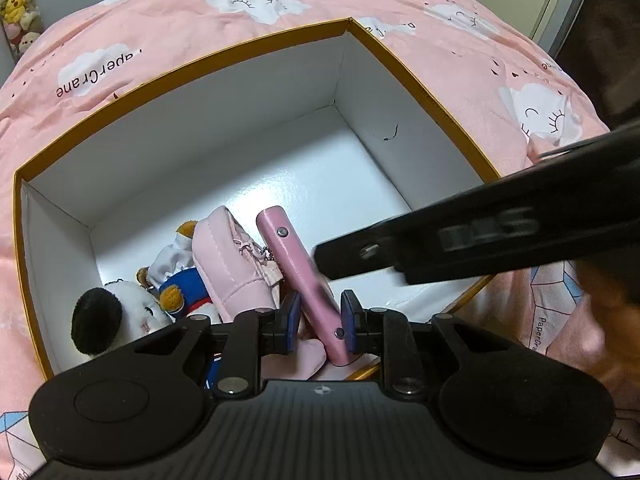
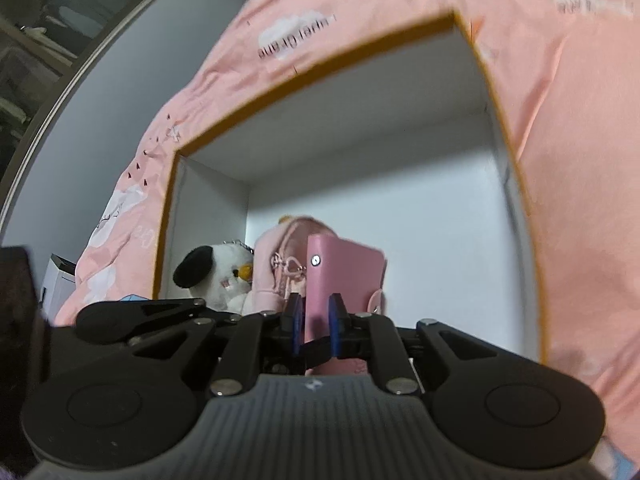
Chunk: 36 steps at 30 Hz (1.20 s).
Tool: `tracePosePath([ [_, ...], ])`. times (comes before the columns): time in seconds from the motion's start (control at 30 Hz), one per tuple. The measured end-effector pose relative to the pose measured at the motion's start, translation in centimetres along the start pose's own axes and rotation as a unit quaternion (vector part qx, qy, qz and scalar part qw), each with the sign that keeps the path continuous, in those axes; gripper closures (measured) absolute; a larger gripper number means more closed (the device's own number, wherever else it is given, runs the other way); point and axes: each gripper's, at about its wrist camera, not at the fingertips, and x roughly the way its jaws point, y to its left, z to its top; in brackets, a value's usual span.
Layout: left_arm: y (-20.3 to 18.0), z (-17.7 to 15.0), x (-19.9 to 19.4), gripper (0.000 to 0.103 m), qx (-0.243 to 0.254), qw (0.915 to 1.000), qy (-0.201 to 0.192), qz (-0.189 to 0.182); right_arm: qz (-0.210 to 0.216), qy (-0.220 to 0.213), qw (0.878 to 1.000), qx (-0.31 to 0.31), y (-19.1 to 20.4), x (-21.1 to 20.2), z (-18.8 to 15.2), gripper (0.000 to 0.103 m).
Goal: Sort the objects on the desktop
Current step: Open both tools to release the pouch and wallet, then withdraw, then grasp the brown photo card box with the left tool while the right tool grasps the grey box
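A pink wallet (image 1: 298,276) with metal snaps stands tilted inside an open white box with an orange rim (image 1: 188,62). My left gripper (image 1: 320,320) straddles the wallet's lower end, its blue pads slightly apart from it. My right gripper (image 2: 314,322) is shut on the same pink wallet (image 2: 340,276), and its black finger (image 1: 360,254) reaches in from the right in the left wrist view. In the box's near-left corner lie a pink pouch (image 1: 228,268), a black-eared white plush (image 1: 116,316) and a small plush in blue and white (image 1: 180,276).
The box (image 2: 320,56) sits on a pink bedspread (image 1: 460,52) printed with white clouds. The far and right parts of the box floor (image 1: 320,176) are bare white. Plush toys (image 1: 18,4) stand on a shelf at far left.
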Motion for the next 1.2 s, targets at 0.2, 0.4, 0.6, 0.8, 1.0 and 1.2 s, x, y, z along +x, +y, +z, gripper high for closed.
tracePosePath([
  [0.2,0.4,-0.2,-0.1,0.077,-0.009,0.9999,-0.004,-0.008,-0.043,-0.037,0.998,-0.022,0.2,-4.5,-2.1,0.084],
  [0.4,0.9,-0.3,0.0,0.077,-0.016,0.9997,-0.005,-0.017,-0.061,-0.023,0.998,-0.007,0.4,-6.1,-5.9,0.081],
  [0.6,1.2,-0.4,0.0,0.077,-0.018,0.9996,-0.006,-0.022,-0.104,-0.004,0.994,-0.036,1.7,-4.6,-8.1,0.081],
  [0.8,1.9,-0.6,0.4,0.077,-0.032,0.9994,0.000,-0.013,-0.118,-0.017,0.992,-0.029,1.3,-5.0,-7.6,0.076],
  [1.0,2.0,-0.5,0.3,0.077,-0.040,0.9990,-0.003,-0.021,-0.121,-0.021,0.992,-0.026,1.0,-5.0,-7.5,0.075],
  [1.2,2.3,-0.5,-0.4,0.077,-0.049,0.9984,-0.011,-0.026,-0.120,-0.017,0.993,-0.016,0.2,-4.9,-7.6,0.075],
])
